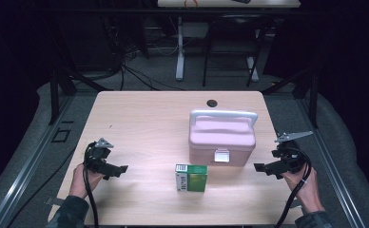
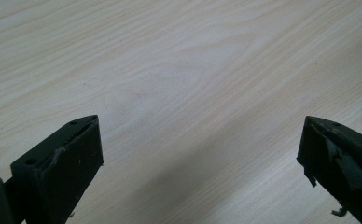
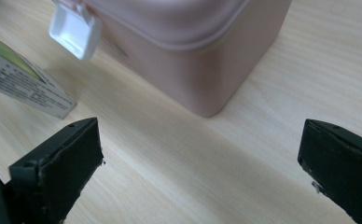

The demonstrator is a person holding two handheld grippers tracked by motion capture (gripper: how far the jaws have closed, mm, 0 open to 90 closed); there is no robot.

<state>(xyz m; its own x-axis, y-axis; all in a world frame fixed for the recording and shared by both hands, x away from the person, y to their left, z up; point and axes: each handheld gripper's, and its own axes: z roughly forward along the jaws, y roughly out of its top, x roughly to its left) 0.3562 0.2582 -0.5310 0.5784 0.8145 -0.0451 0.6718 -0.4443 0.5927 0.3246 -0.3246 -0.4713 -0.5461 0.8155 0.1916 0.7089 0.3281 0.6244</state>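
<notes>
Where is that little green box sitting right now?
In the high view, the green box lies on the table near the person's edge, just in front of the pink case, roughly midway between the two hand-held grippers.

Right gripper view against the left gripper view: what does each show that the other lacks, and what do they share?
Right gripper view alone: the pink box with its white latch, and a corner of the green-and-white carton. Left gripper view alone: nothing of its own beyond bare wood. Shared: the light wooden table, and two black jaws standing wide apart with nothing between them.
</notes>
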